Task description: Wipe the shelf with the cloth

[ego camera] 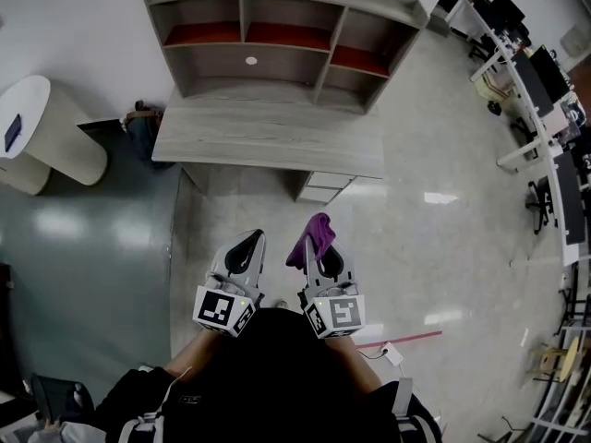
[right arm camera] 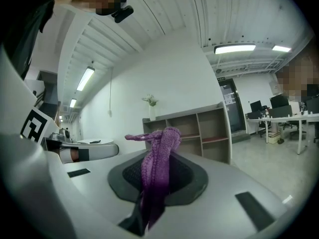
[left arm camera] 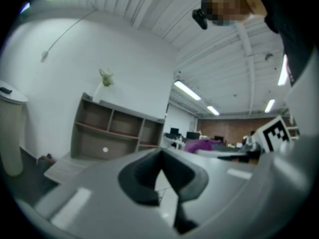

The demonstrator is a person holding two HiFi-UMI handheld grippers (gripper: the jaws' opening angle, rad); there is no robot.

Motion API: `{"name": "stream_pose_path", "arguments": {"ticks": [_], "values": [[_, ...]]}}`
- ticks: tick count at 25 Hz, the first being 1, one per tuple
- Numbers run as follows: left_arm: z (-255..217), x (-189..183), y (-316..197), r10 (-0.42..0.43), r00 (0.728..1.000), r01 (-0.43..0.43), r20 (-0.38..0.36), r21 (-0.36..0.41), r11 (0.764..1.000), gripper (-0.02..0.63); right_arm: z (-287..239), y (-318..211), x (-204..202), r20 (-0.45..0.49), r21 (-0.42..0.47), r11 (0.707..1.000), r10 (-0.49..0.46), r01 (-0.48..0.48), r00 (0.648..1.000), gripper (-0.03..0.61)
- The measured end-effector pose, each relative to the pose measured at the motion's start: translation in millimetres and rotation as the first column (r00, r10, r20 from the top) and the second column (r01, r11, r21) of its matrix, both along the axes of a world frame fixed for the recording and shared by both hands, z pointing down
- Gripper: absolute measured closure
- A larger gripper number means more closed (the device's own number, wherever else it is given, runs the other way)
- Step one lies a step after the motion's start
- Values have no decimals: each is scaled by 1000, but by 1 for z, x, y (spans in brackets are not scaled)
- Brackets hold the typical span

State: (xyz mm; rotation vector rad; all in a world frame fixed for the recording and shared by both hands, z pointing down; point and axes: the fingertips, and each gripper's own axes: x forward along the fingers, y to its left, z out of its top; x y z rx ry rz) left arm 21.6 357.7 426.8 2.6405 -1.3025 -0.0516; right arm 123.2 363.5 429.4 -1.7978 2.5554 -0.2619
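The grey wooden shelf point(ego camera: 277, 40) with red-lined compartments stands on a desk point(ego camera: 268, 137) against the far wall, well ahead of both grippers; it also shows as shelf point(left arm camera: 117, 131) and shelf point(right arm camera: 199, 126). My right gripper point(ego camera: 320, 238) is shut on a purple cloth point(ego camera: 314, 238), which sticks up from between the jaws as cloth point(right arm camera: 157, 168). My left gripper point(ego camera: 247, 245) is shut with nothing in it, held beside the right one, close to the person's body. Both hang above the floor, short of the desk.
A white rounded cabinet point(ego camera: 42, 132) stands at the left. Drawers point(ego camera: 323, 187) sit under the desk's right side. Office desks and chairs point(ego camera: 545, 109) line the right. A small vase point(right arm camera: 151, 103) tops the shelf. A cable and plug point(ego camera: 388, 351) lie on the floor.
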Motion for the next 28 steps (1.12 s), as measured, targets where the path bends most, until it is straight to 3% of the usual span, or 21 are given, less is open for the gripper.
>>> {"name": "stream_pose_path", "arguments": {"ticks": [19,28], "values": [[0,-89,-164,51,998,-52,-40,-5,999,609,-7,-158,-82,-27,-12,997,71,-71,997,529],[5,-83,-206,59,997,-60,-48,-18,998,609,-7,-199,-79,-41,-19,997,76,-77,996,529]]}}
